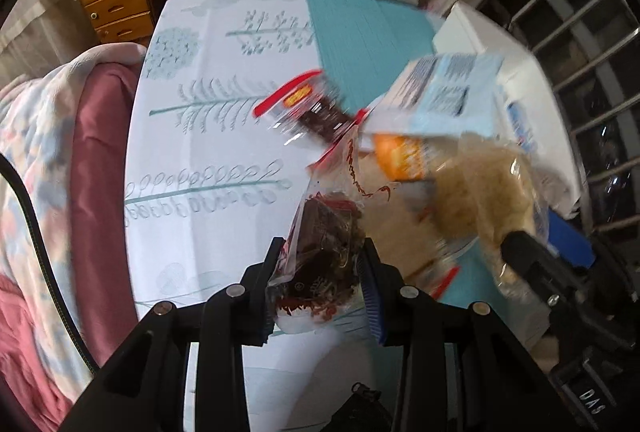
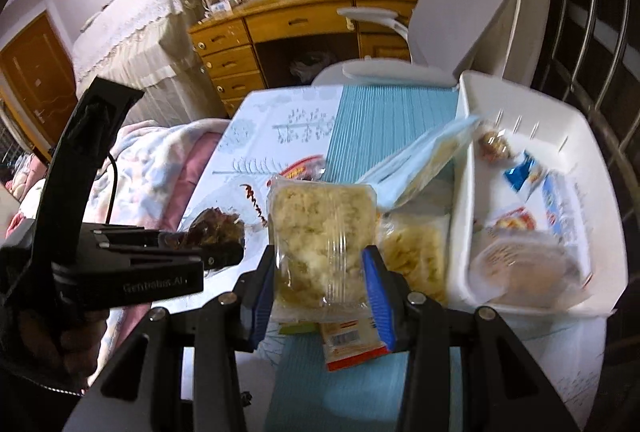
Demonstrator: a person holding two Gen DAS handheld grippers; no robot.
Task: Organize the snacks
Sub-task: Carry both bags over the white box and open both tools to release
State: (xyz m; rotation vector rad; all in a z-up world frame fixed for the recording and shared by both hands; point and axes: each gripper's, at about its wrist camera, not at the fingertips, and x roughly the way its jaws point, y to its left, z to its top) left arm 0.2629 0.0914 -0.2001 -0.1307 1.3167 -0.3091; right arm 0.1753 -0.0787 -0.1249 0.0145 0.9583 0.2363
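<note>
Two packets being carried at once: left gripper [image 1: 320,284] clamping a dark snack [image 1: 324,256], right gripper [image 2: 322,284] pinching a pale snack [image 2: 320,228], both left of the bin [image 2: 592,160]. Probably needing a swing rightward over the bin next, then releasing.

Both my wrist cameras looked steeply down, close over the leaf-printed white tablecloth [image 1: 208,136]; both views shared its teal ribbed mat [image 2: 384,120].
</note>
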